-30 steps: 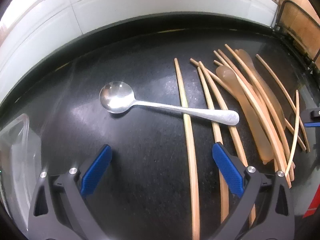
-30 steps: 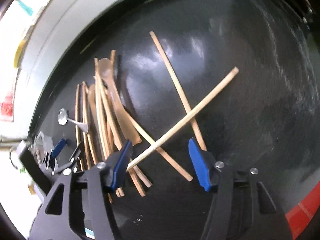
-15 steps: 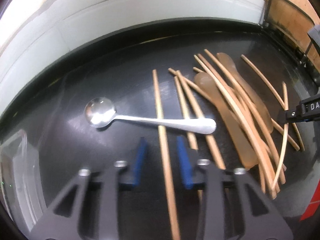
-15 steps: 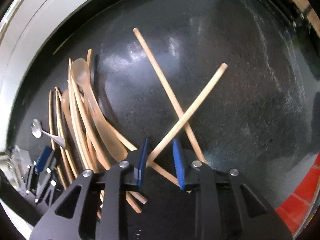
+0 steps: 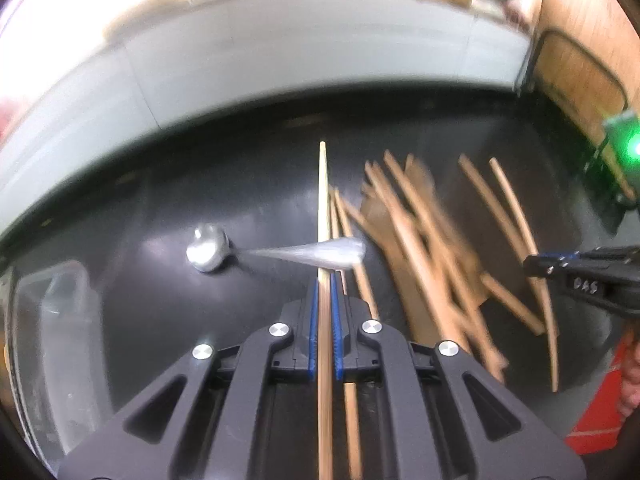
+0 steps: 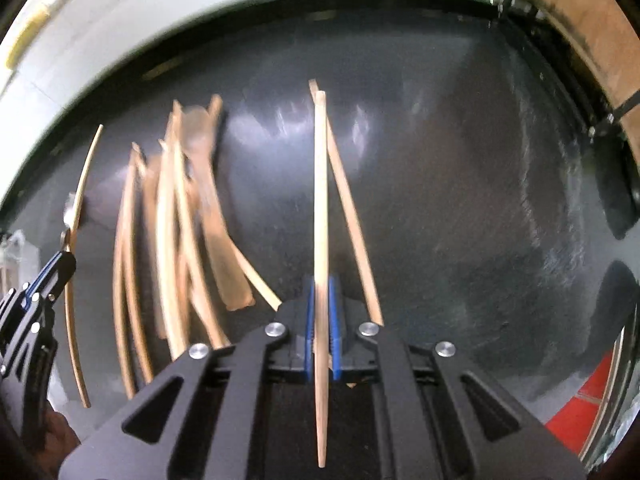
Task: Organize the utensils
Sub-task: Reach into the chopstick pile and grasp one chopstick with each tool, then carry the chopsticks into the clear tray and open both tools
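Left tool (image 5: 324,320): blue pads pressed onto one chopstick (image 5: 323,216), which runs straight ahead between them, crossing the blurred handle of a metal spoon (image 5: 208,249) on the dark surface (image 5: 152,304).
Right tool (image 6: 321,316): pads pinching a second chopstick (image 6: 320,200); another stick (image 6: 352,232) lies just beside it on the surface.
Pile (image 5: 424,248): loose chopsticks and tan spoons, between the two tools.
Clear container (image 5: 52,320): at left edge of the left view.
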Demonstrator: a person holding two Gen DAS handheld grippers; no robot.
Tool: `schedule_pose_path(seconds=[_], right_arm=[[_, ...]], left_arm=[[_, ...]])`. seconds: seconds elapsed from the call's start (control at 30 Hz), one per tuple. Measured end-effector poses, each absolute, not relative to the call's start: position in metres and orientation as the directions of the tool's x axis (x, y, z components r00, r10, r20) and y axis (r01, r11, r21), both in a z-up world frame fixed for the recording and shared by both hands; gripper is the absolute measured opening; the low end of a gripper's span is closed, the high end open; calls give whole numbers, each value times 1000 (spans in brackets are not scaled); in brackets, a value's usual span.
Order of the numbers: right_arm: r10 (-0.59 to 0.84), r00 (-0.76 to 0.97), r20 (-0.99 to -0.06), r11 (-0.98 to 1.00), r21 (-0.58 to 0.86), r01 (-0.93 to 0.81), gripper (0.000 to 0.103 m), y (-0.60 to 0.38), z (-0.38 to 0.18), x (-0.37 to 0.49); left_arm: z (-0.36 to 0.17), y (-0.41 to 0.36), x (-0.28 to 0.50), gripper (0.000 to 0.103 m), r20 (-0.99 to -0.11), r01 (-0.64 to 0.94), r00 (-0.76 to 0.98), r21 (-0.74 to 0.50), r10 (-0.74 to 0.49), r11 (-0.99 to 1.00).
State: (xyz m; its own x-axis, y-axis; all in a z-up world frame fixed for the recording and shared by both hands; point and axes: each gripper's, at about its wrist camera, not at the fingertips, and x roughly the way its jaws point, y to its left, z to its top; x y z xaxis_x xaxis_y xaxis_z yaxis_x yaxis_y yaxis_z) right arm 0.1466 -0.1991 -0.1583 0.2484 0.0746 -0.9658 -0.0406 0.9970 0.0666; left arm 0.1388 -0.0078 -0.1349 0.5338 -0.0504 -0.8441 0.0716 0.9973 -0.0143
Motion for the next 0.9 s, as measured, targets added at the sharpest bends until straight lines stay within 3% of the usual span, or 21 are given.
schedule_pose_path(seconds=[0.27, 0.53, 0.9], right_arm=[[170, 308, -936, 979, 125, -160, 7, -203, -99, 114], [241, 346, -907, 939, 128, -318, 7, -185, -48, 113], [409, 257, -875, 798, 206, -567, 7, -66, -19, 89]], left_arm=[[-84, -4, 123, 6, -857, -15, 511, -93, -72, 996], [-55, 11, 101, 6, -867, -120, 499, -77, -6, 990], [-25, 118, 46, 6, -861, -328, 494, -56, 120, 943]])
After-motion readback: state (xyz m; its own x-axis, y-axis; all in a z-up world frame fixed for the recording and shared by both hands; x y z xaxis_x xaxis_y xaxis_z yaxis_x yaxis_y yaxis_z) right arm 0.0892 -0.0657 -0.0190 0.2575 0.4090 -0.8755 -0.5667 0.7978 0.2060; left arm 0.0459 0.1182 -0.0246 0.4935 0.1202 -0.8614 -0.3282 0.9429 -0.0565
